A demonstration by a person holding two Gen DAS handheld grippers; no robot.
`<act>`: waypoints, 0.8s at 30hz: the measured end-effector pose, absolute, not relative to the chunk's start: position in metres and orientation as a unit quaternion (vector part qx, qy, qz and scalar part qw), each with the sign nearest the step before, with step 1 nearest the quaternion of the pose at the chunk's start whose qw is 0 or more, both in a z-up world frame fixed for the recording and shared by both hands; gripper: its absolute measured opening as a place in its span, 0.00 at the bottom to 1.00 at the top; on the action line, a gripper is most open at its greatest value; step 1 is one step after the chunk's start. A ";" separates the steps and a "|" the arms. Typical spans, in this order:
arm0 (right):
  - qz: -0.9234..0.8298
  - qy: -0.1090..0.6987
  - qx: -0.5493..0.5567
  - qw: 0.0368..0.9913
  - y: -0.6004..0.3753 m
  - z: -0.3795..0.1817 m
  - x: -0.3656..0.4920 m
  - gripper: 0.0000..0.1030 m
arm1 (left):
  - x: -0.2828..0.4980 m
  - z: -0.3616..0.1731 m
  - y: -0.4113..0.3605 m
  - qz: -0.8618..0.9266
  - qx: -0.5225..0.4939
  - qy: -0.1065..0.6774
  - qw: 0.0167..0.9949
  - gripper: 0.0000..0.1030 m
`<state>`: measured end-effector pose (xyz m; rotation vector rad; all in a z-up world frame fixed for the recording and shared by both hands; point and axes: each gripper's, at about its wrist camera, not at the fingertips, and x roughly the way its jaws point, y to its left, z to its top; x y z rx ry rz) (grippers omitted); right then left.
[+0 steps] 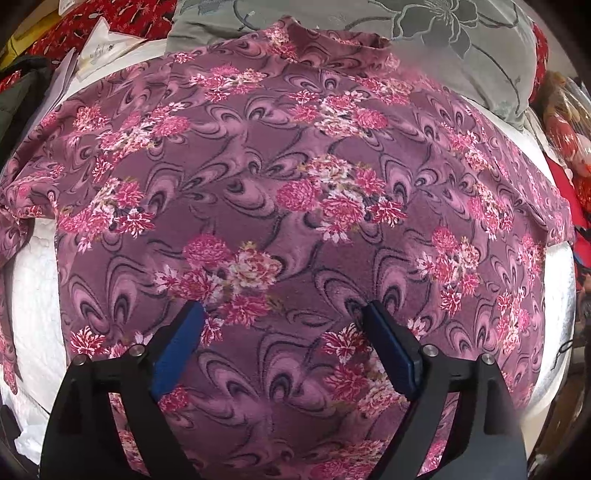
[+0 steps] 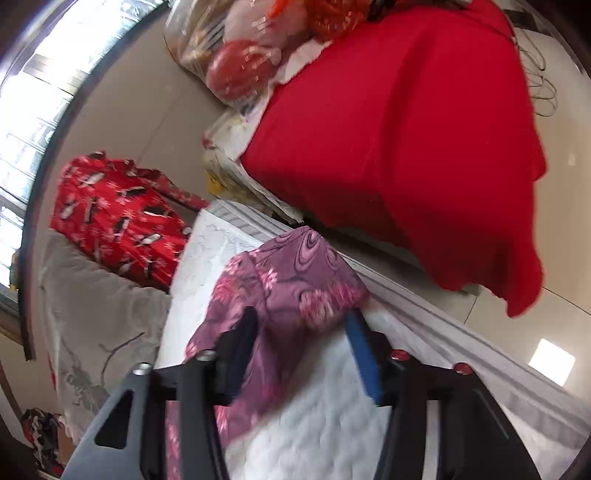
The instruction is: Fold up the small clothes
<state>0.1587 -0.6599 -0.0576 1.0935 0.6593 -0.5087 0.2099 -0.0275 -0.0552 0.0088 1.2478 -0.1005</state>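
- The purple floral garment (image 1: 295,206) was seen spread flat, filling most of the left wrist view, on a white quilted bed (image 1: 33,295); the neckline lay at the far edge, next to a grey flowered pillow (image 1: 424,33).
- The left gripper (image 1: 284,314) was held steeply downward over the near-middle of the cloth, jaws wide apart, nothing between the pads.
- The right gripper (image 2: 299,325) was seen at the garment's right sleeve (image 2: 295,280), near the bed's right edge; the jaws stood apart with cloth lying between them, and no pinch by the pads could be seen. The frame was blurred.
- The step was judged as the first sleeve fold: the sleeve to be gripped and carried leftward across the body.
- To be done well:
  - the sleeve should be taken near its cuff, both layers pinched;
  - the body should be pinned or left undisturbed by the left gripper, so the panel is not dragged;
  - the fold line should be kept parallel to the side seam;
  - the cloth should be lowered, not dropped, to avoid creases.
- Look of the garment: mauve ground, dark swirl pattern, pink and white flower clusters, soft brushed knit by appearance; mostly smooth, with slight bunching at the left sleeve (image 1: 22,206).
- A red cloth (image 2: 406,147) and a red patterned garment (image 2: 114,218) lay off the bed, clear of the work.
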 end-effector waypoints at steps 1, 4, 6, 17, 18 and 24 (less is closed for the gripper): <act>-0.241 0.301 0.501 0.774 -0.654 -0.059 0.164 0.60 | 0.213 -0.057 -0.032 -0.046 0.005 0.585 0.810 0.87; -0.262 0.296 0.467 0.791 -0.650 -0.056 0.181 0.63 | 0.217 -0.056 -0.034 -0.044 0.008 0.588 0.807 0.87; -0.260 0.302 0.442 0.804 -0.653 -0.052 0.183 0.12 | 0.223 -0.050 -0.035 -0.042 0.001 0.589 0.807 0.86; -0.257 0.294 0.395 0.831 -0.657 -0.021 0.178 0.11 | 0.268 -0.049 -0.009 -0.023 -0.068 0.583 0.809 0.86; -0.245 0.285 0.399 0.836 -0.650 -0.018 0.179 0.11 | 0.269 -0.049 -0.011 -0.023 -0.064 0.584 0.809 0.86; -0.146 0.293 0.376 0.867 -0.578 0.009 0.215 0.11 | 0.270 -0.049 -0.015 -0.034 -0.063 0.580 0.812 0.87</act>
